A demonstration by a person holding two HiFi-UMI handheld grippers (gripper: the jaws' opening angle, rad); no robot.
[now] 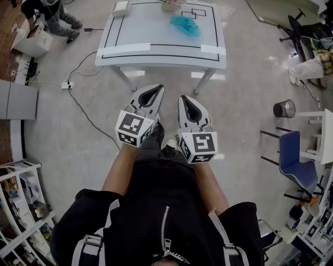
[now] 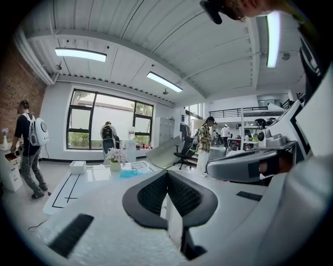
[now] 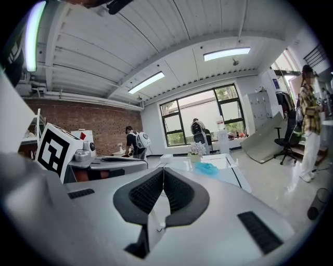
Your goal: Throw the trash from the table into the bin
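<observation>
ok so from where I'm standing: the left gripper has its two jaws pressed together with nothing between them, and the right gripper is the same, jaws together and empty. Its own view shows the pads meeting at the tip, and the left gripper view shows that too. That's two grippers, one in each hand, held side by side just in front of the person, both pointing at the table. Their tips hang over the floor, short of the table's near edge

On the table I count one piece of trash, a crumpled teal-blue thing lying flat toward the far right part of the top. In the head view its long axis runs on a slant, from upper left to lower right, so it isn't square with the table's edges. I can't tell which end is the front, it's just a wad. Neither gripper is anywhere near it

Also up there are one white box at the far left corner and one flower pot at the far edge, just left of the trash

There's one bin, dark and round, upright on the floor off to the right. It's well apart from the table, near a blue chair
</observation>
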